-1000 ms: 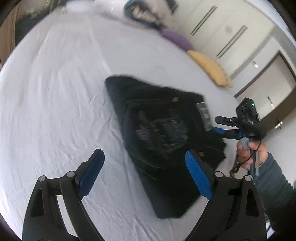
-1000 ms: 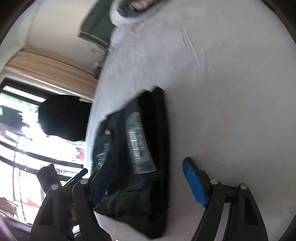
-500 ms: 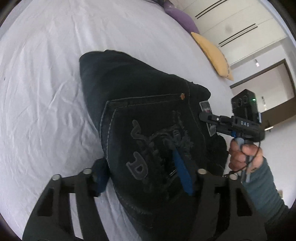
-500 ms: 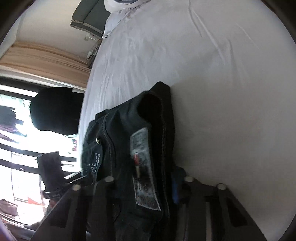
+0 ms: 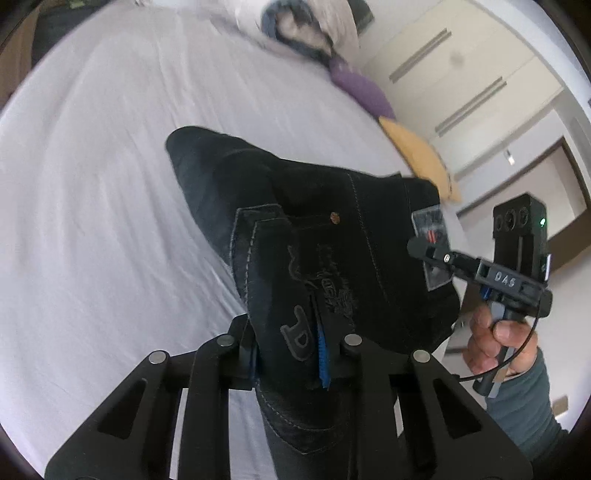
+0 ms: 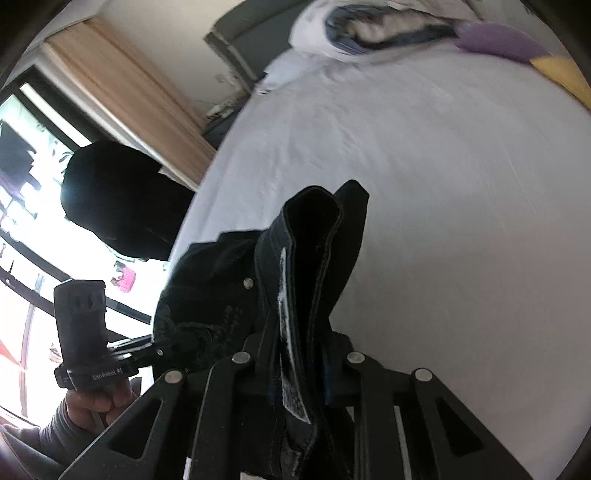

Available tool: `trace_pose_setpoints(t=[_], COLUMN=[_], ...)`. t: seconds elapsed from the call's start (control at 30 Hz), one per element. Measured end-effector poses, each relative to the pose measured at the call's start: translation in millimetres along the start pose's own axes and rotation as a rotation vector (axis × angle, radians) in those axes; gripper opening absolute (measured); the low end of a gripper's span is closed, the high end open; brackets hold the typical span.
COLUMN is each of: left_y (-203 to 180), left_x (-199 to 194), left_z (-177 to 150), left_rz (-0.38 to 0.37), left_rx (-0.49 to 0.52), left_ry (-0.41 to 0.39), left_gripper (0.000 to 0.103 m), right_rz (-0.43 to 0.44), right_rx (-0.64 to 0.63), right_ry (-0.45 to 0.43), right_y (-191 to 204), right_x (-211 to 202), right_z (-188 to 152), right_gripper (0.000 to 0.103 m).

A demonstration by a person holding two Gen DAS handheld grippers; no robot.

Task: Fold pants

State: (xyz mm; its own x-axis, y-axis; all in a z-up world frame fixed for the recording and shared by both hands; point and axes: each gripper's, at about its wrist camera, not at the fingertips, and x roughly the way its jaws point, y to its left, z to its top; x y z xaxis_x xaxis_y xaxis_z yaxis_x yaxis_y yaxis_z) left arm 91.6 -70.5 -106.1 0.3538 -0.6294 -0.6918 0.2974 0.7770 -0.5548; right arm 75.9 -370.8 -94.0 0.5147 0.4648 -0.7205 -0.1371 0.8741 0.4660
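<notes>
Over the white bed [image 5: 110, 221], we are closing both the left gripper [image 5: 288, 354] and right gripper [image 6: 299, 365] fingers on the dark pants [image 5: 332, 240], purple pillow [image 5: 362, 88] and yellow pillow [image 5: 417, 155] lying beyond.

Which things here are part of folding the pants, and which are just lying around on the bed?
Part of the job:
- black jeans, folded
- left gripper, jaws closing on the jeans' pocket end
- right gripper, jaws closing on the waistband
- white bed sheet, the work surface

Just lying about:
- purple pillow
- yellow pillow
- bundled bedding at the head of the bed
</notes>
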Motion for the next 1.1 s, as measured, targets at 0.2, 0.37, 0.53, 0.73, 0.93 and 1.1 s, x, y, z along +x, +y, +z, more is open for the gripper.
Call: trace_pose_setpoints(t=[0.2, 0.37, 0.53, 0.73, 0.93, 1.1], left_y=[41, 71, 119, 149, 113, 16], left_x=[-26, -15, 9, 7, -42, -123], left_z=[38, 52, 39, 19, 4, -24], left_rz=[0.09, 0.131, 0.148, 0.148, 0.312, 0.61], left_rx=[0.008, -0.029, -0.092, -0.119, 0.003, 0.22], left_ry=[-0.037, -0.031, -0.001, -0.041, -0.146, -0.532], left_gripper=[0.021, 0.021, 0.024, 0.058, 0.072, 0.103], right_rz=[0.041, 0.043, 0.034, 0.097, -0.03, -0.238], right_rx=[-0.017, 0.006, 0.048, 0.165, 0.208, 0.019], right_ry=[0.01, 0.05, 0.121, 0.09, -0.036, -0.264], right_y=[24, 21, -2, -40, -41, 20], right_x=[45, 93, 137, 142, 87, 4], right_z=[40, 68, 70, 52, 40, 9], right_gripper=[0.02, 0.02, 0.023, 0.061, 0.08, 0.093])
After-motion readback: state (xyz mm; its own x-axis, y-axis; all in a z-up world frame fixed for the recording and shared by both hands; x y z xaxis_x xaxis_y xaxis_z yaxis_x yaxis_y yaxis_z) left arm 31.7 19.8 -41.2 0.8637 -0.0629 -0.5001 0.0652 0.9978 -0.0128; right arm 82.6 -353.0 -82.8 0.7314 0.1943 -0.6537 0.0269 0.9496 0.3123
